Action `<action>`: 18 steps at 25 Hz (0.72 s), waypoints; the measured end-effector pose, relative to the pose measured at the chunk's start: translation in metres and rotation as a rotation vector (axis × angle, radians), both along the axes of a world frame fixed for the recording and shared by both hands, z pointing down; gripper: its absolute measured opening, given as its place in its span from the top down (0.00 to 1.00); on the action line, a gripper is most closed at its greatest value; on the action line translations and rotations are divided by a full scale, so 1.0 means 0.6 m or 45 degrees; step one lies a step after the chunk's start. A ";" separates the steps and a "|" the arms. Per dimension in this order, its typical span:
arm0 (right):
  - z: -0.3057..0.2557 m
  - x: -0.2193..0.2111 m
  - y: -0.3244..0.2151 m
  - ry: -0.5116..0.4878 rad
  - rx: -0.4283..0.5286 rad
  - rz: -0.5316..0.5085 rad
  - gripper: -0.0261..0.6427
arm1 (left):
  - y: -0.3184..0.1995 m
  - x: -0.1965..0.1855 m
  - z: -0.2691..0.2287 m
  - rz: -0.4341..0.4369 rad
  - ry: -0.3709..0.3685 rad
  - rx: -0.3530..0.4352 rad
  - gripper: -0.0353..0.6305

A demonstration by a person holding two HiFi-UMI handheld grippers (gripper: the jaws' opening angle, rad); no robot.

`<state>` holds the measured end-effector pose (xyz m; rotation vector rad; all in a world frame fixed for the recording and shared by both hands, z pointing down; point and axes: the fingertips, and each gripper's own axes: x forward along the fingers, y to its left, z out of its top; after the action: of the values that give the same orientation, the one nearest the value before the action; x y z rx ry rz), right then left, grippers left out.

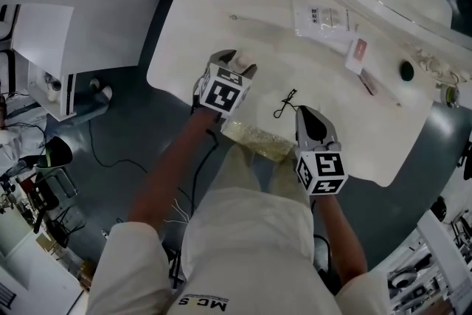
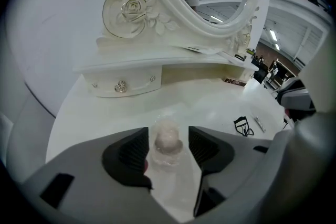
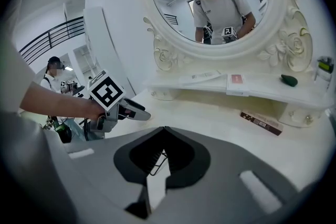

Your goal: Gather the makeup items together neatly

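Almost all white here: counter (image 1: 184,55) and mirror frame (image 2: 131,8), which has a carved rose pattern. Left gripper (image 1: 237,63) and right gripper (image 1: 304,113) are grey with black ribbed pads (image 2: 128,157), and their cubes (image 1: 223,92) carry black-and-white square markers. Clear jar (image 2: 168,157) with a pale pinkish puff (image 2: 168,139), black eyelash curler (image 2: 242,126), dark reddish box (image 3: 261,122). Floor (image 1: 140,129) is dark slate.

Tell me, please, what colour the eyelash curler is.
The eyelash curler is black; left gripper view shows it best.

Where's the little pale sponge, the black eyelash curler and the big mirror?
pale sponge (image 2: 168,139), left gripper view, on its rounded top.
black eyelash curler (image 2: 240,124), left gripper view, on its black frame.
mirror (image 3: 210,2), right gripper view, on the glass.
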<state>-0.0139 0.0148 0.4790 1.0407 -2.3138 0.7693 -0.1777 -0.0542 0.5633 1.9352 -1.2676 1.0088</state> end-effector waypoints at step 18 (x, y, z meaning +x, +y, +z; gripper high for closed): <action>-0.005 0.014 -0.008 0.006 0.009 0.027 0.96 | -0.011 -0.008 -0.004 -0.079 -0.041 0.074 0.76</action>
<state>-0.0054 0.0101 0.4760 1.0711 -2.3067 0.7666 -0.1826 -0.0609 0.5606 1.9176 -1.3802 0.9860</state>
